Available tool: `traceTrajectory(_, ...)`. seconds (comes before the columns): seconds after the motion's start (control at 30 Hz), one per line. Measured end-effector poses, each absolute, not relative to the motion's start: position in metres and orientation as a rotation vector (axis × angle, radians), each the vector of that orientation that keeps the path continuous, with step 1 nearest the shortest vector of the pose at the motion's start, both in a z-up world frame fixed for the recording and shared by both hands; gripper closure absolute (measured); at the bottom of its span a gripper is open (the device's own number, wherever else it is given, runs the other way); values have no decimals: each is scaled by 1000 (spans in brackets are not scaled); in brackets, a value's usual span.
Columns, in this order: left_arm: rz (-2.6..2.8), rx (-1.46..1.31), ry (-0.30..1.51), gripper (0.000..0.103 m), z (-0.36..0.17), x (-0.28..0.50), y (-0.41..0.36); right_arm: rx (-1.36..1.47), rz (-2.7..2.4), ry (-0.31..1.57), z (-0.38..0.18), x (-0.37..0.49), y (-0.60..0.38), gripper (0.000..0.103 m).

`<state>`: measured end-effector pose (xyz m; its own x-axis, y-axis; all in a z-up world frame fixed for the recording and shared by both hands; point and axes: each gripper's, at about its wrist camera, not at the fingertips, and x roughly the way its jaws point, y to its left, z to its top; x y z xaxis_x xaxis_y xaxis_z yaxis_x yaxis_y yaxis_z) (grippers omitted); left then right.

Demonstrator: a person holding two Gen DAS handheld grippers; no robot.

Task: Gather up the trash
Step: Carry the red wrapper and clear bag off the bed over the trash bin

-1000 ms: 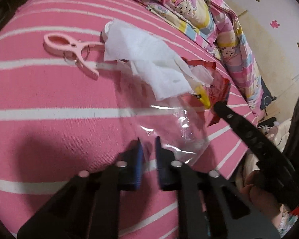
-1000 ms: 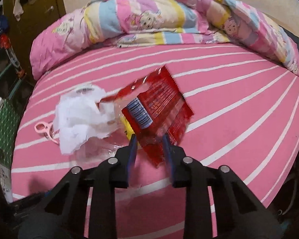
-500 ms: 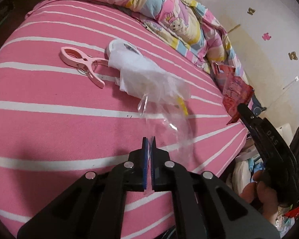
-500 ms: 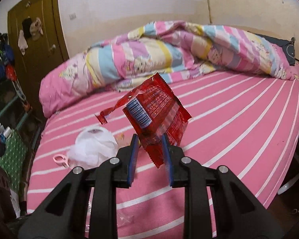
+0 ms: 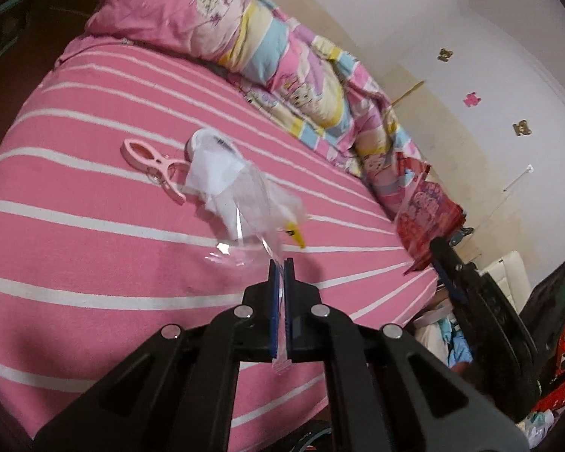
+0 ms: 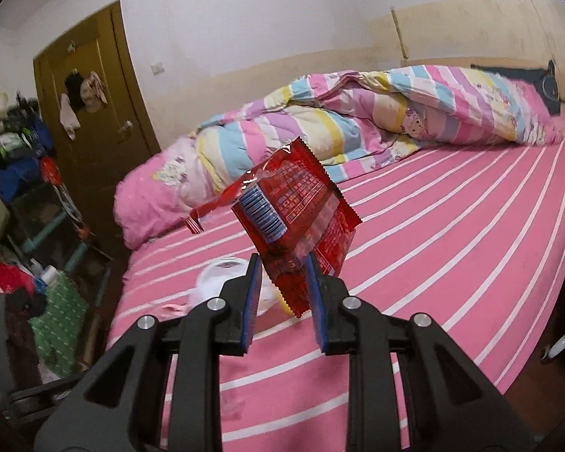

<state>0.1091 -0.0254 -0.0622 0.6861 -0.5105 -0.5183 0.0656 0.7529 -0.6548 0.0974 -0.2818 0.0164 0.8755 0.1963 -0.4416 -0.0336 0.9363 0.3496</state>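
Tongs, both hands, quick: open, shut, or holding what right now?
Left tongs: shut on the clear plastic wrapper, lifted off the bed.
Right tongs: shut on the red snack packet, held above the bed.

Bed: wide bare striped stretch on the right side, open for passage.
Quilt: heaped along the far edge by the wall, blocking that side.
Near left of bed: crowded by tissue, clothespin and clear film, all close together.
Beside bed: clutter on the floor, door behind it.
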Motion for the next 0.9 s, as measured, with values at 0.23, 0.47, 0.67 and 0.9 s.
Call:
traceTrajectory(0.23,-412,-608,692,101,-27,93,-42,445,177,506,34,49,-280,78)
traceTrajectory(0.47,-503,-567,670,101,0,69,-74,441,133,487,45,-9,-304,78)
traceTrajectory(0.67,-584,-524,696,101,6,43,-115,430,63,482,40,-59,-333,78)
traceTrajectory(0.9,-682,-449,743,101,1,10,-168,437,-34,512,27,-111,-382,78)
